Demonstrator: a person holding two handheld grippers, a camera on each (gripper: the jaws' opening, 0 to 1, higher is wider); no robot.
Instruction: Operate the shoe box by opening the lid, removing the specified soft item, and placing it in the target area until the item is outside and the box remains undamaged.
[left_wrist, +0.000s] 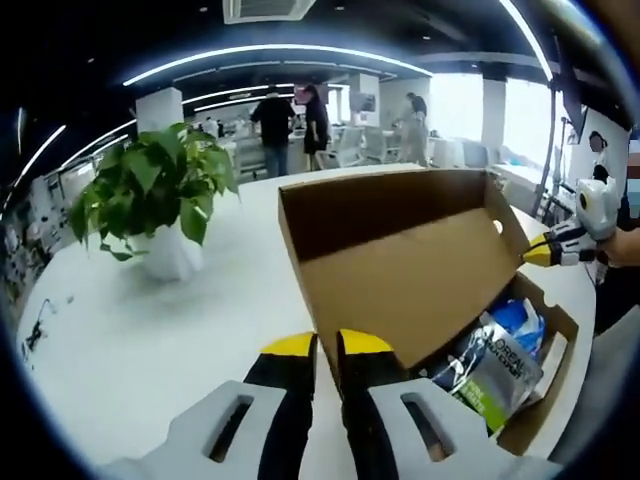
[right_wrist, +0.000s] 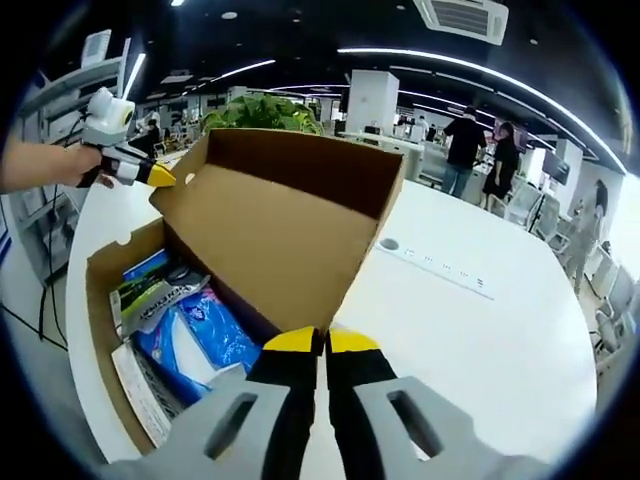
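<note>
Shoe box (left_wrist: 520, 380) sits open on white worktop (left_wrist: 150, 330), lid (left_wrist: 400, 270) raised near upright. Left claw (left_wrist: 327, 345) pressed together at lid's near corner edge; right claw (right_wrist: 320, 340) likewise pinched at opposite lid corner. Whether either truly grips cardboard, cannot tell. Soft blue packet (right_wrist: 200, 330) lies inside box, below and left of right claw, nearer that hand. Potted plant (left_wrist: 155, 195) stands well apart.

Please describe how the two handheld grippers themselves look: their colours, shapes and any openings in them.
Both look alike. The left gripper and the right gripper each have two black jaws with yellow tips, rising from pale grey bodies with slot-shaped cut-outs. Seen from the other side, each gripper has a whitish body narrowing to a black and yellow tip.
</note>
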